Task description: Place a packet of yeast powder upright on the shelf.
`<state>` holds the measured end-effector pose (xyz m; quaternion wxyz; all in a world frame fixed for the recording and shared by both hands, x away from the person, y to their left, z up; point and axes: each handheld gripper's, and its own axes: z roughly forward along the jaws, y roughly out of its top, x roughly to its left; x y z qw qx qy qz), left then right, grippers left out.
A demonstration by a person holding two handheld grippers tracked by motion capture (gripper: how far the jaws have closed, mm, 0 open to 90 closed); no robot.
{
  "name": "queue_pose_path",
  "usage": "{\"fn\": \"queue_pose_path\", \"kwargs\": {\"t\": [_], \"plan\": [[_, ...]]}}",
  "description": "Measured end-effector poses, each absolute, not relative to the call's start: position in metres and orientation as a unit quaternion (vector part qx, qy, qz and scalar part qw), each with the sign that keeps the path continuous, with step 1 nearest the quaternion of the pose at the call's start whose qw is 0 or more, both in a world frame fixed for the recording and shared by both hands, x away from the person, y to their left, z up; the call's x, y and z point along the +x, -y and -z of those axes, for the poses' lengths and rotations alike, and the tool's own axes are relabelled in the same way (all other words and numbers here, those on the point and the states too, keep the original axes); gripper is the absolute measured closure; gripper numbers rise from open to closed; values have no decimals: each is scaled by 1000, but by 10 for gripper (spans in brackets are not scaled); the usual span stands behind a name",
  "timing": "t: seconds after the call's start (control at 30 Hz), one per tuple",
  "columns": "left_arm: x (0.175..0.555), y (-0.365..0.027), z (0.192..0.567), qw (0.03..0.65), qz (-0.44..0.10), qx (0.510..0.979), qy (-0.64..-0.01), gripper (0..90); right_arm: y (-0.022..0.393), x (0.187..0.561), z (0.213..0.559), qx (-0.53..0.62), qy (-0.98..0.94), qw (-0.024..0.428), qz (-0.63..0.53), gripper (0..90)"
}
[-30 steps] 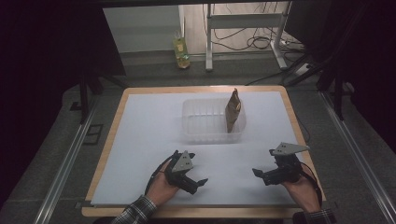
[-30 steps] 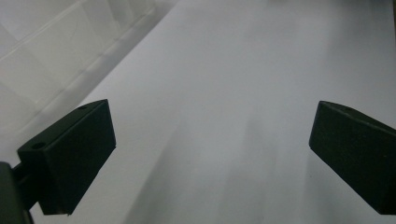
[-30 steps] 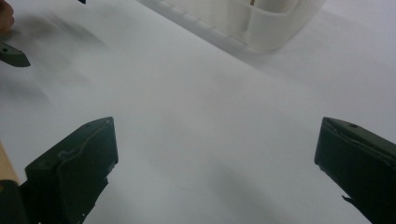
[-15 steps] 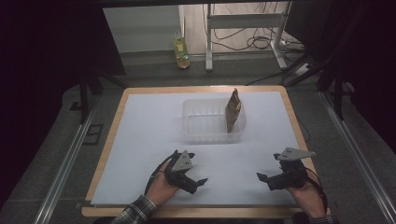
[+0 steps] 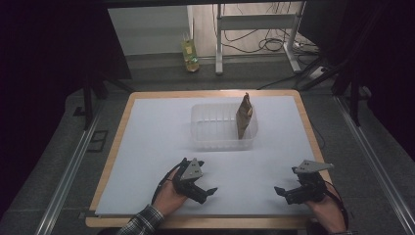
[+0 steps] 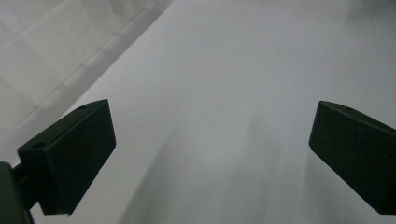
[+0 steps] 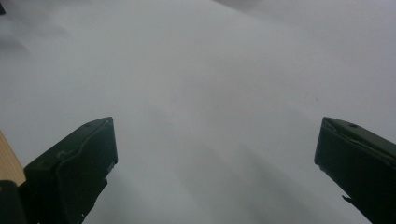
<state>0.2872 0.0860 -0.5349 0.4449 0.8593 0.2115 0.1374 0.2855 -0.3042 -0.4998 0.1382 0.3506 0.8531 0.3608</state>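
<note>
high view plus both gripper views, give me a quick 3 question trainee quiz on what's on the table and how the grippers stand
1. True or false: the brown pouch lies flat on the white table sheet outside the clear plastic container.
2. Multiple choice: the left gripper and right gripper jaws are A) both shut, B) both open and empty, C) left open, right shut on the pouch.
3. Fill in: the container sits toward the ___ edge of the table, away from the person's hands.

Key: 1 false, it stands upright at the container's right end. 2 B. 3 far.
</note>
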Motion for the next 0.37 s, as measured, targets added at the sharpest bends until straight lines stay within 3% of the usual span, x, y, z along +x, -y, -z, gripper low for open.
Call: {"fn": "queue_pose_path", "kwargs": {"t": [0.37], "plan": [[287,-85,535,441,-138,861,-210,6,304,288,507,352,-863,133,-336,0]]}}
